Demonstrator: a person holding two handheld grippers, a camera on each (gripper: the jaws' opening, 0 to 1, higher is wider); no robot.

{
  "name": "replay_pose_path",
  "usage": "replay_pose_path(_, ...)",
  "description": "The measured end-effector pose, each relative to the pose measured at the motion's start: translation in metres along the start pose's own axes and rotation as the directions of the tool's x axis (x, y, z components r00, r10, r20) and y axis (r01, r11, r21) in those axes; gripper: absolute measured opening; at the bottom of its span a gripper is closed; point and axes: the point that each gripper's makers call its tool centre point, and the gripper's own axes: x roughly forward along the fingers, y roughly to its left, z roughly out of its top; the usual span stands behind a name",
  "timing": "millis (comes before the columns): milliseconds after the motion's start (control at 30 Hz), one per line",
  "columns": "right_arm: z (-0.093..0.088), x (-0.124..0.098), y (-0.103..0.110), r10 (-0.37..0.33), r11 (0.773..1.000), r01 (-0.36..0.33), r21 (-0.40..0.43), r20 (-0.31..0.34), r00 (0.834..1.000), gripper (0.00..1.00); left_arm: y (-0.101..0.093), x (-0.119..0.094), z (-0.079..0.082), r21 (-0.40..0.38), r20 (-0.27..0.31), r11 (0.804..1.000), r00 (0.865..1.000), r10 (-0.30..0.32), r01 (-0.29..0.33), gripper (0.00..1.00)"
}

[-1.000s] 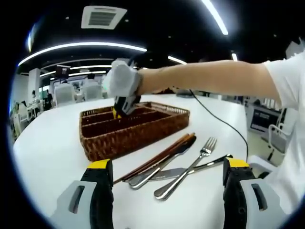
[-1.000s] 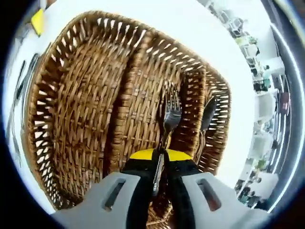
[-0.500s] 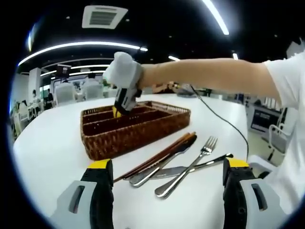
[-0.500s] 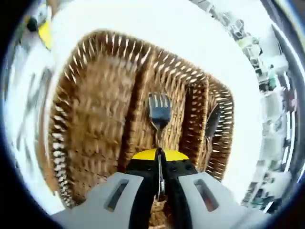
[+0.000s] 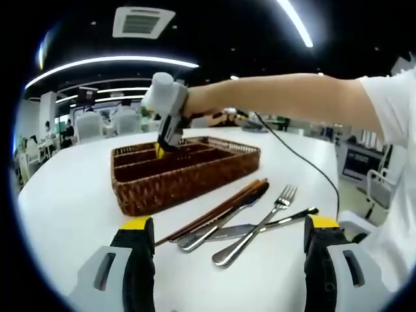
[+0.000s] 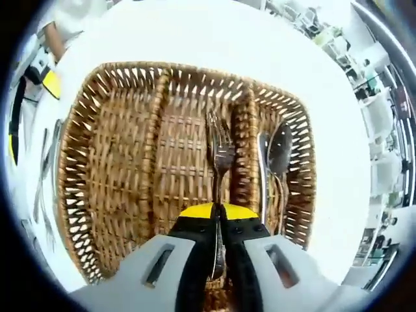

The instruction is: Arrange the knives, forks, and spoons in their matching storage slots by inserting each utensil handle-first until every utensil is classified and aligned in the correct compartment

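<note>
While the right tool (image 6: 218, 218) clamps a fork (image 6: 220, 153) by its handle over the basket (image 6: 97, 162)'s middle slot (spoons (image 6: 276, 153) occupy the next), the left tool (image 5: 227, 231) waits wide open above cutlery (image 5: 250, 218) on the counter (image 5: 65, 201).

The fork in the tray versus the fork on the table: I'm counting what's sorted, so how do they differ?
The fork in the tray is clamped by the right gripper over the basket's middle slot; the fork on the table lies loose beside knives. The first hangs above wicker, the second rests on the white table. Both are silver metal.
</note>
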Motion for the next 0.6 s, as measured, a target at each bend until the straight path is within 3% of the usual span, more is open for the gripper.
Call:
replay_pose_path(133,-0.004,0.001,0.002,-0.032,0.997,0.03,-0.064,-0.03,0.999,0.04,0.003,0.0,0.004,0.012,0.001,1.0,1.0,0.002,-0.002,0.95)
replay_pose_path(300,0.0,0.0,0.004,-0.088,0.984,0.083,-0.155,-0.021,0.996,0.04,0.008,-0.001,0.01,0.033,0.001,0.999,1.0,0.01,-0.01,0.95)
replay_pose_path(600,0.008,0.002,0.009,-0.206,0.911,0.172,-0.375,-0.052,0.977,0.02,0.008,-0.001,0.011,0.034,0.004,0.999,1.0,0.014,-0.014,0.95)
